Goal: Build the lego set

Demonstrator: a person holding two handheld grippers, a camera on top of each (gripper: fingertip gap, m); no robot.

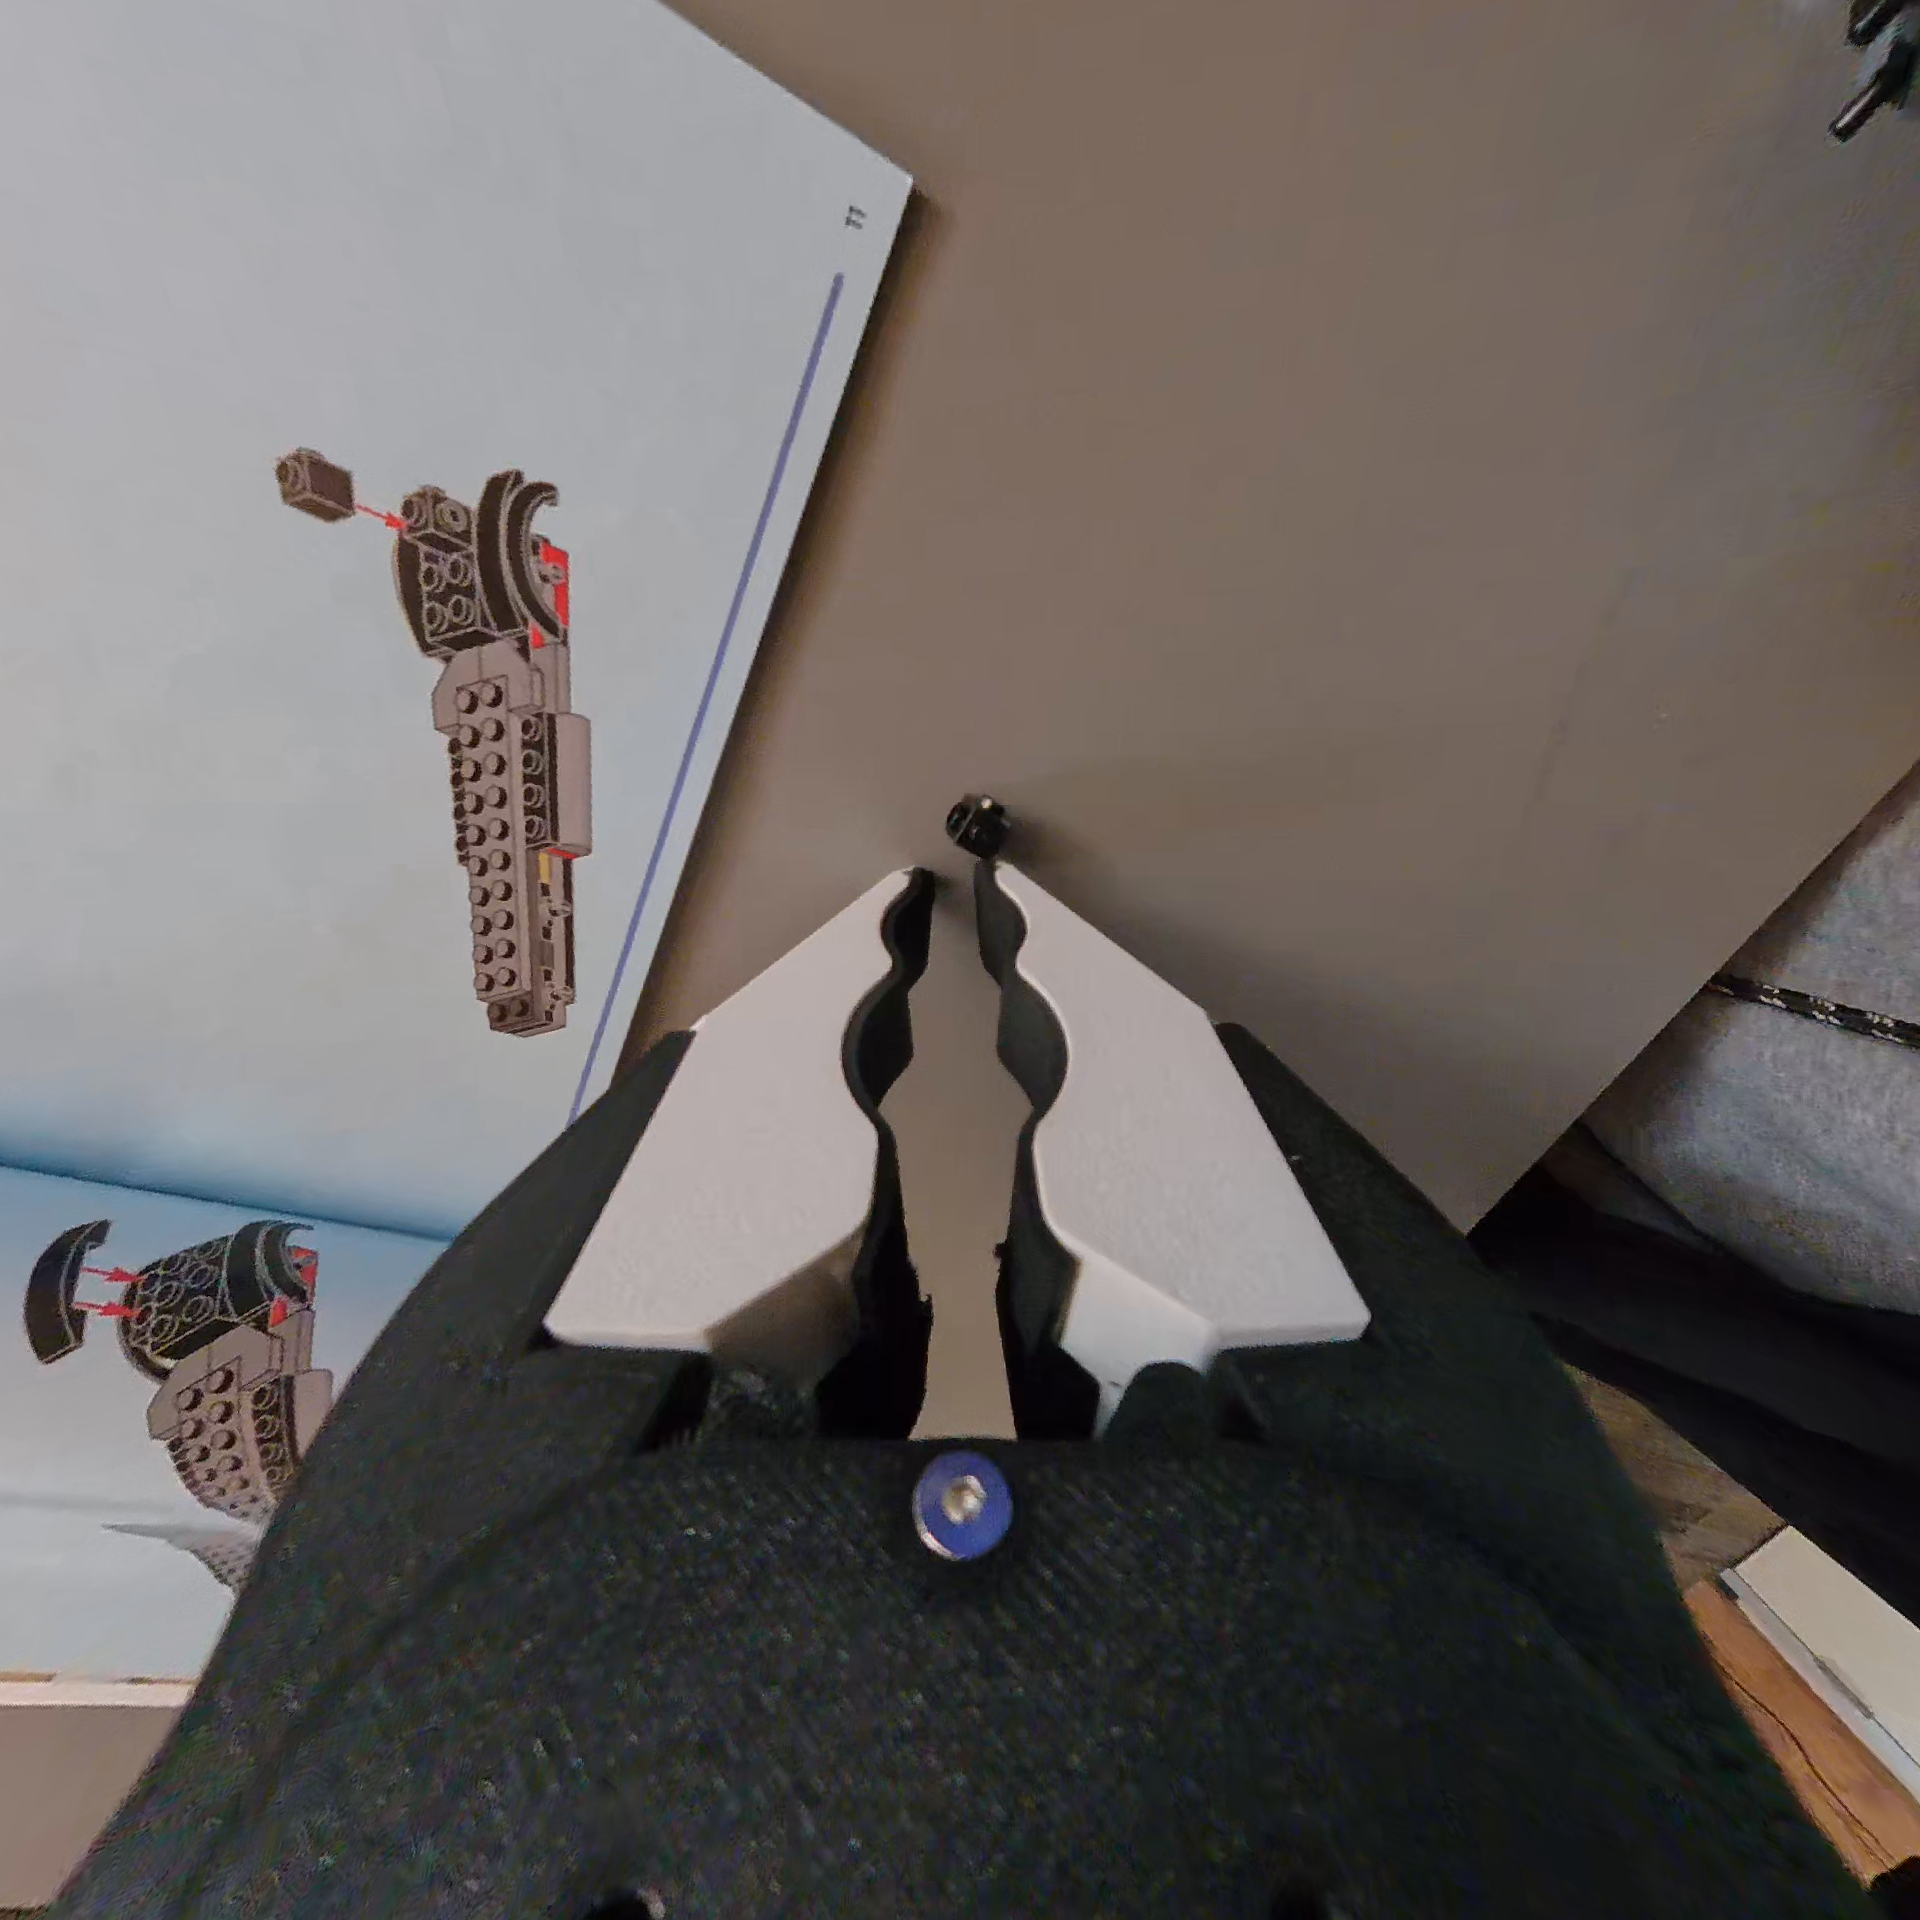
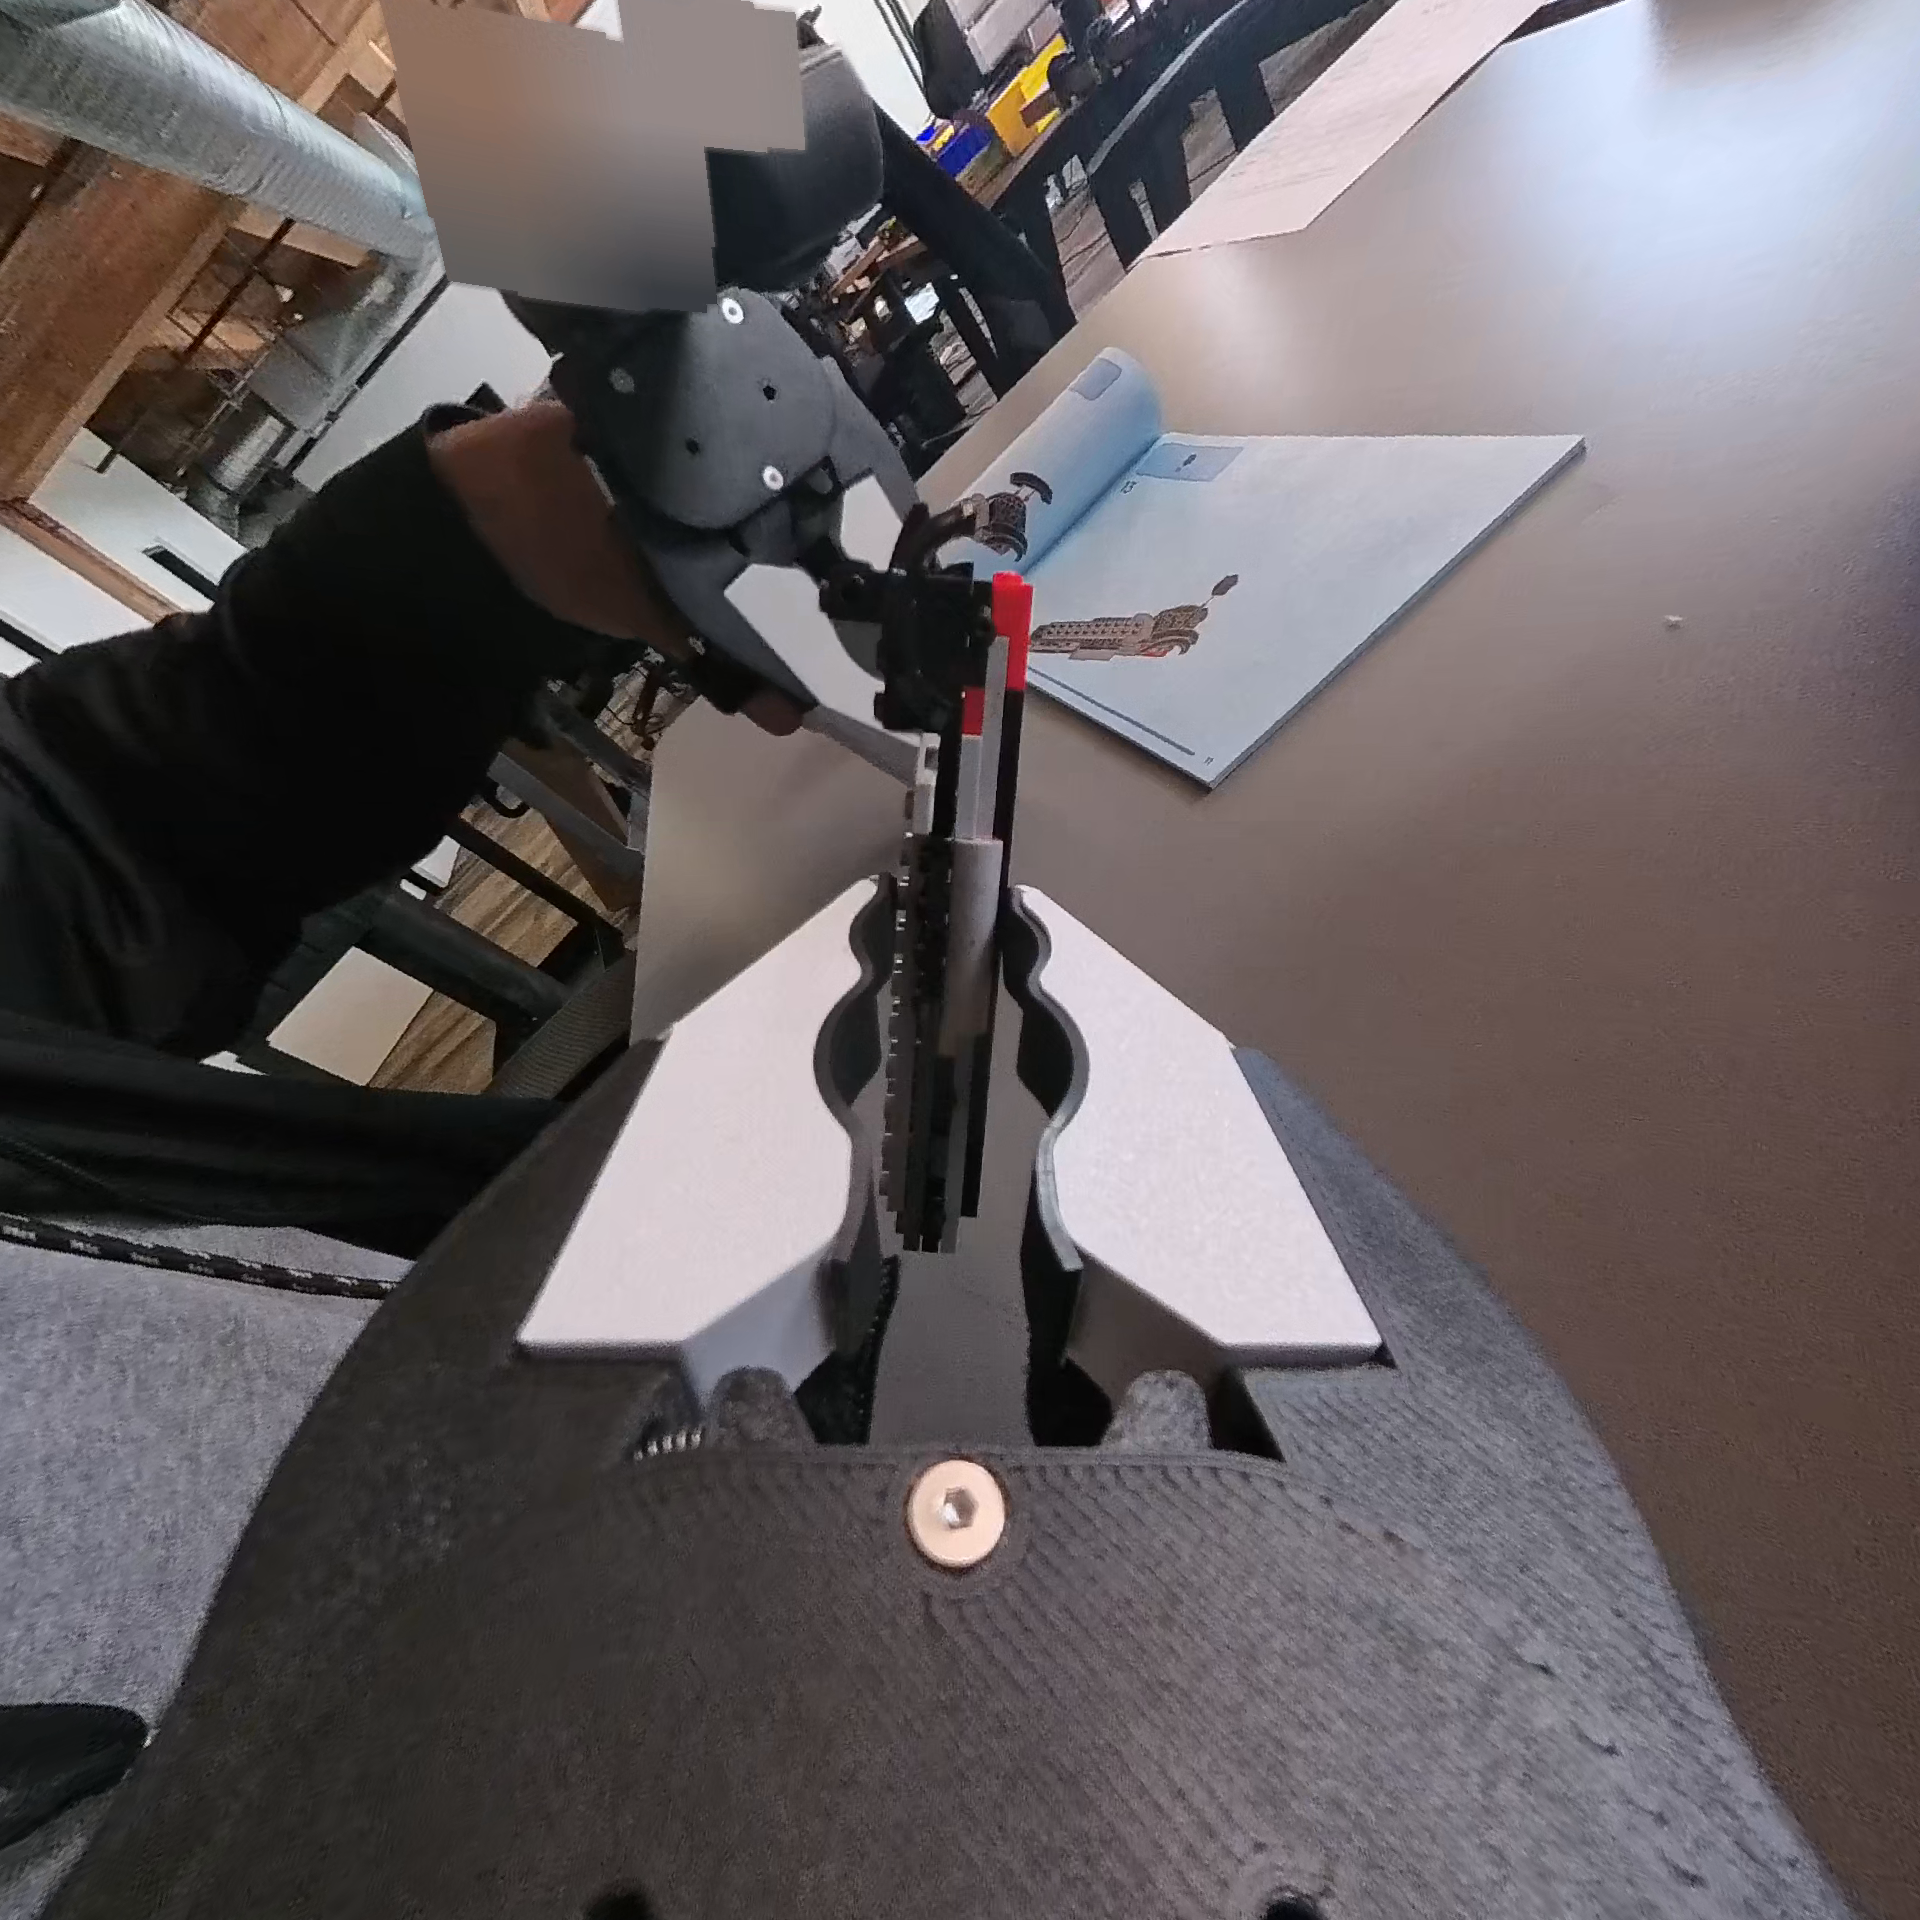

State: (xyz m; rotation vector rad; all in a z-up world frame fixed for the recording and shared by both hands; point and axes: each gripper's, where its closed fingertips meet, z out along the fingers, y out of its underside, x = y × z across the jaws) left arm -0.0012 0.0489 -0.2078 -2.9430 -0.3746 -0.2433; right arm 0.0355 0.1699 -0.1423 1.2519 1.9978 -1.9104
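My right gripper [image 2: 951, 888] is shut on a long grey, black and red lego model [image 2: 987, 727], which stands up between its fingers above the table. My left gripper [image 1: 954, 875] points down at the brown table [image 1: 1351, 520], its jaws a narrow gap apart with nothing between them. A small black lego piece [image 1: 980, 823] lies just past its tips, nearer the right finger. In the right wrist view the left gripper's grey body [image 2: 717, 436] shows behind the model's black top, with its tips hidden.
An open instruction booklet [image 1: 416, 520] lies left of the left gripper and also shows in the right wrist view [image 2: 1299, 582]. The table edge [image 1: 1558, 1132] runs close on the right. A person's dark sleeve [image 2: 260, 727] is at the left. Dark parts [image 1: 1870, 73] lie far off. Some 15 cm of space lies between my two pairs of fingers.
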